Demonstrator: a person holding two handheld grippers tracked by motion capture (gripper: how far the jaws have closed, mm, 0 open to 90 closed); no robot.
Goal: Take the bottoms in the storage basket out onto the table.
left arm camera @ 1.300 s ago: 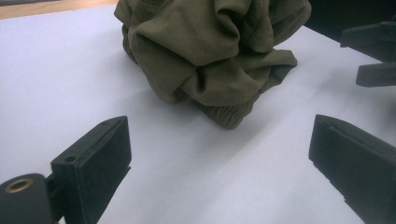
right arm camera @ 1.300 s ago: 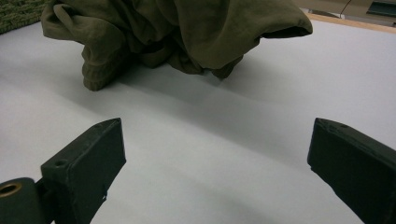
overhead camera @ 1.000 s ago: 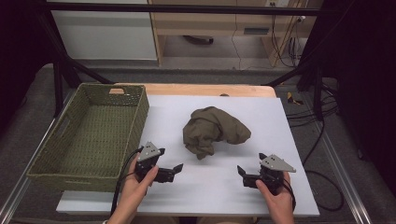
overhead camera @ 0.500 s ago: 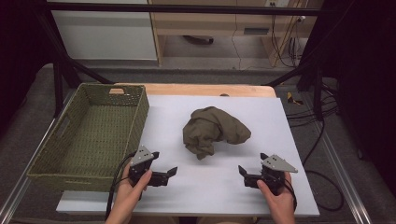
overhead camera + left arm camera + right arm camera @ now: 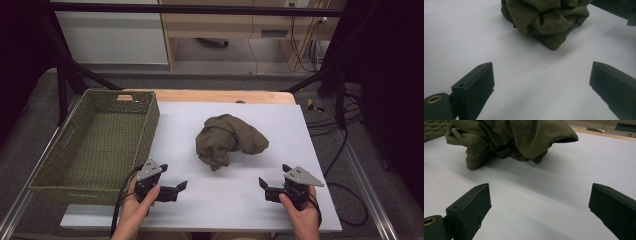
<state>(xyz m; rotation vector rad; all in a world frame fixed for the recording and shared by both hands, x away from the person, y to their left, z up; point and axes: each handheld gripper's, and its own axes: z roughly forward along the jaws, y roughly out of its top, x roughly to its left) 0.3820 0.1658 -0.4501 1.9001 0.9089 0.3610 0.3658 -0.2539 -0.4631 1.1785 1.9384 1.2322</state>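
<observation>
At about nine o'clock on the worktop (image 5: 280, 125), a green woven basket (image 5: 95, 145) is seen, its long side lying along the left edge of the white sheet that covers the surface. A cut-out handle is visible in its far wall. No label, brand or writing can be read on the basket or on anything else in view.

At about seven o'clock, just beside the basket's near right corner, the left gripper (image 5: 172, 180) is held in a hand (image 5: 137, 210) low over the sheet. Its jaws are spread wide, and nothing is held between them; bare white sheet is seen between them in the left gripper view (image 5: 541, 82).

At the centre of the worktop, a crumpled olive-green cloth (image 5: 227, 140) lies in a loose heap on the sheet, well apart from the basket. In the left gripper view the cloth (image 5: 546, 20) is seen at twelve o'clock beyond the jaws, with a ribbed hem at its near edge. In the right gripper view it (image 5: 509, 140) lies at about eleven o'clock, untouched.

At about five o'clock, the right gripper (image 5: 270, 187) is held in the other hand (image 5: 302, 212), its grey plate on top. Its jaws are likewise wide apart and empty (image 5: 539, 205), near the cloth but clear of it.
</observation>
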